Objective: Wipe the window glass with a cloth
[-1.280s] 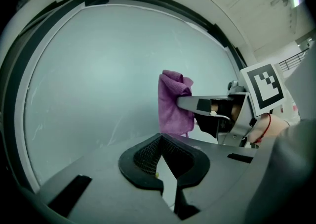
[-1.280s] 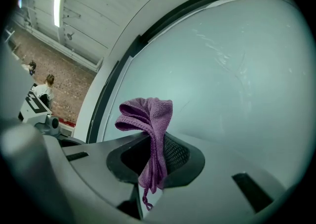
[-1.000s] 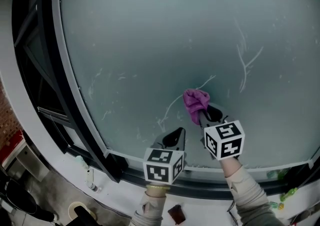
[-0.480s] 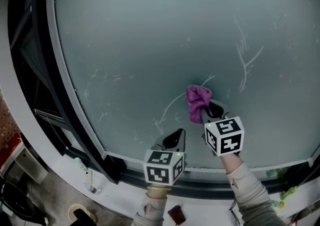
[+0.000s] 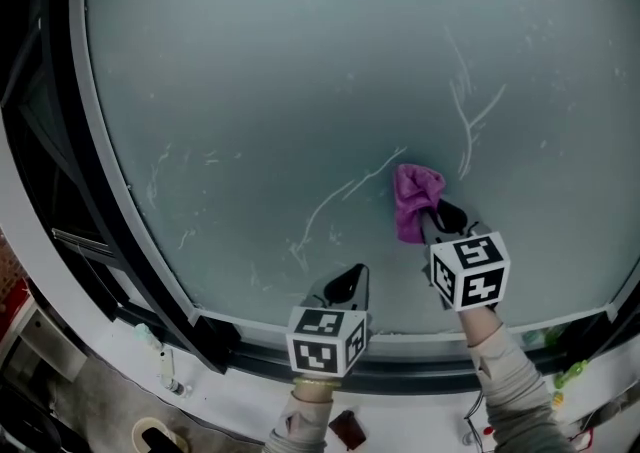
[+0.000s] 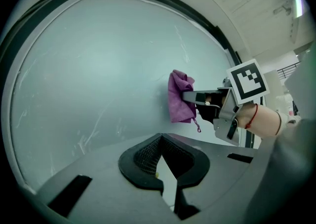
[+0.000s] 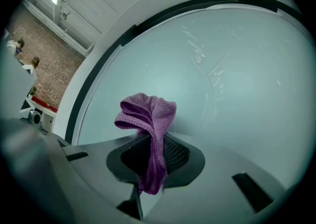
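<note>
A frosted window pane [image 5: 300, 81] fills the head view, with white streak marks [image 5: 462, 111] on it. A purple cloth [image 5: 414, 199] is pressed against the glass low and right of centre, and my right gripper [image 5: 432, 223] is shut on it. In the right gripper view the cloth [image 7: 148, 116] bunches above the jaws and hangs down between them. My left gripper [image 5: 349, 279] points at the glass lower down, to the left of the cloth, jaws closed with nothing in them. The left gripper view shows the cloth [image 6: 179, 97] and the right gripper [image 6: 198, 97] to its right.
A dark window frame [image 5: 105, 231] curves round the pane's left and bottom edges. Below it runs a white sill [image 5: 240, 393] with a small bottle [image 5: 163, 366] at the left and green items [image 5: 568, 374] at the right. More streaks [image 5: 335, 203] lie left of the cloth.
My right gripper has slid the cloth to the right across the glass, off the long streak. The left gripper has hardly moved.
</note>
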### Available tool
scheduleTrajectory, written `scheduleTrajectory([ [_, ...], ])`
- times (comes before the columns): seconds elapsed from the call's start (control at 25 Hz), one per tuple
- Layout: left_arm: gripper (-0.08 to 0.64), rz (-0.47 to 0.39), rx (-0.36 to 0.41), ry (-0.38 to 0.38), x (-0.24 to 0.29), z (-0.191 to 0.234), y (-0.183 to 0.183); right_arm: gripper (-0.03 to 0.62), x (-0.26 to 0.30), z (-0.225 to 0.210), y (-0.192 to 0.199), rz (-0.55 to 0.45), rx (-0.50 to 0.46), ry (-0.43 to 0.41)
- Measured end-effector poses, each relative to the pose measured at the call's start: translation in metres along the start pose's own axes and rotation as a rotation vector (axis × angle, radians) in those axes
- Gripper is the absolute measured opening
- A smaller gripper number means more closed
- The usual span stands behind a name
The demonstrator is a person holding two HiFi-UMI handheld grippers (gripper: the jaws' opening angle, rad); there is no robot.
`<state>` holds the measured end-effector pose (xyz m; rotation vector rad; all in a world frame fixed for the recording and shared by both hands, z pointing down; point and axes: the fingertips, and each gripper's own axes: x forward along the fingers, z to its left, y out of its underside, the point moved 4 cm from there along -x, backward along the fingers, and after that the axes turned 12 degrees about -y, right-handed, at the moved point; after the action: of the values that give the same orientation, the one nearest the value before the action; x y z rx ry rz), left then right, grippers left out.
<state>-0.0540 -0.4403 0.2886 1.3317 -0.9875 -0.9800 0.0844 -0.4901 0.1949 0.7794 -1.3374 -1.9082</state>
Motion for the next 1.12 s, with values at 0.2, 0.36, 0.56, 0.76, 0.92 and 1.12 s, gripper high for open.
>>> scheduleTrajectory([
  [0.2,0.003,0.016,-0.002,0.046,0.006,-0.019,0.007,0.051,-0.028,-0.026,0.007,0.016,-0.003,0.071],
  [0.36,0.003,0.024,0.001,0.089,0.013,-0.037,0.009,0.051,-0.052,-0.049,0.012,0.033,-0.003,0.135],
  [0.56,0.003,0.025,0.003,0.139,0.02,-0.059,0.008,0.051,-0.082,-0.076,0.017,0.056,-0.003,0.213],
  [0.76,0.003,0.025,0.005,0.183,0.025,-0.078,0.008,0.051,-0.106,-0.098,0.021,0.075,-0.006,0.282],
  [0.92,0.003,0.027,0.004,0.208,0.026,-0.088,0.009,0.051,-0.122,-0.11,0.024,0.09,-0.007,0.327],
  [1.12,0.003,0.026,-0.002,0.227,0.025,-0.096,0.009,0.051,-0.139,-0.12,0.026,0.106,-0.004,0.373],
])
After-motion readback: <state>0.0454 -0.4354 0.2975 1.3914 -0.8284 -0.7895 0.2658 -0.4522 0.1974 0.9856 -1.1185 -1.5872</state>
